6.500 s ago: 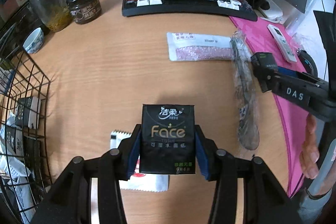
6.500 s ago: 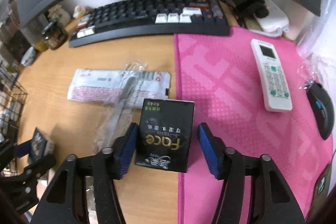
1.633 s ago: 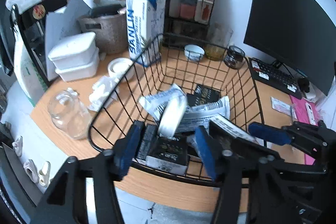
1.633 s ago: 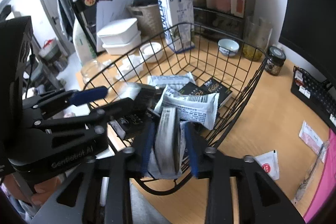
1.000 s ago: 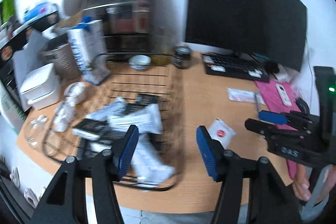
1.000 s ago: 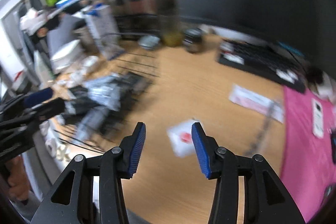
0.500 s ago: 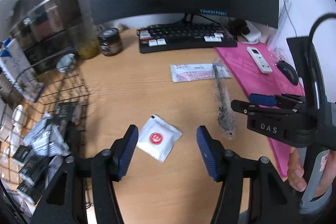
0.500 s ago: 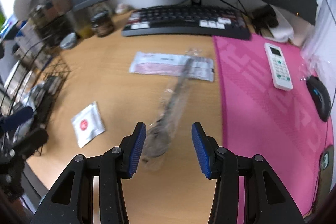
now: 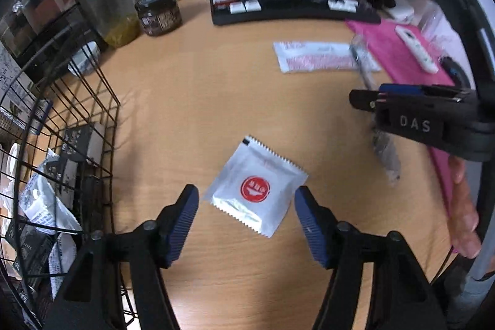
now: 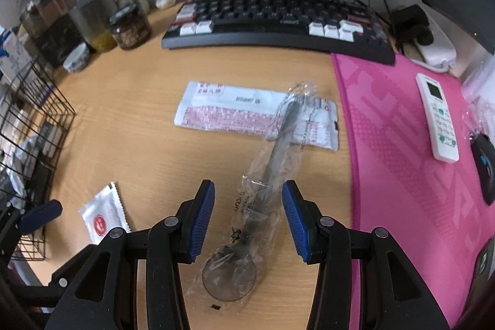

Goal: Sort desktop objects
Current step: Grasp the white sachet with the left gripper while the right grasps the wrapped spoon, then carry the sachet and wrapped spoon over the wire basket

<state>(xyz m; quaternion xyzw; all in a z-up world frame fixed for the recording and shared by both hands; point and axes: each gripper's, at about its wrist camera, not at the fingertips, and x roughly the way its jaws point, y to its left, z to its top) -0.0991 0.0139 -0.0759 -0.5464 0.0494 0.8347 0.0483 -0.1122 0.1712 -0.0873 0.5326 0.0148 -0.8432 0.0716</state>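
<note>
A white sachet with a red round mark [image 9: 256, 186] lies flat on the wooden desk, straddled from above by my left gripper [image 9: 246, 207], whose jaws are opening and do not touch it. A spoon sealed in a clear plastic sleeve [image 10: 266, 184] lies slantwise on the desk. Over its lower half hangs my right gripper [image 10: 247, 211], open, its blue pads clear of the sleeve on both sides. The sachet [image 10: 103, 217] also shows at the lower left of the right wrist view. A flat white and pink packet [image 10: 247, 116] lies under the sleeve's far end.
A black wire basket [image 9: 71, 126] holding several packets stands at the left desk edge. A keyboard [image 10: 272, 22], a dark jar [image 9: 159, 11] and a monitor line the back. A pink mat [image 10: 411, 156] with a remote [image 10: 437, 116] and a mouse [image 10: 485, 166] covers the right side.
Both grippers have swung from the basket to the desk middle and come lower. The sachet now lies between the left jaws, which are wider, and the bagged spoon between the right jaws.
</note>
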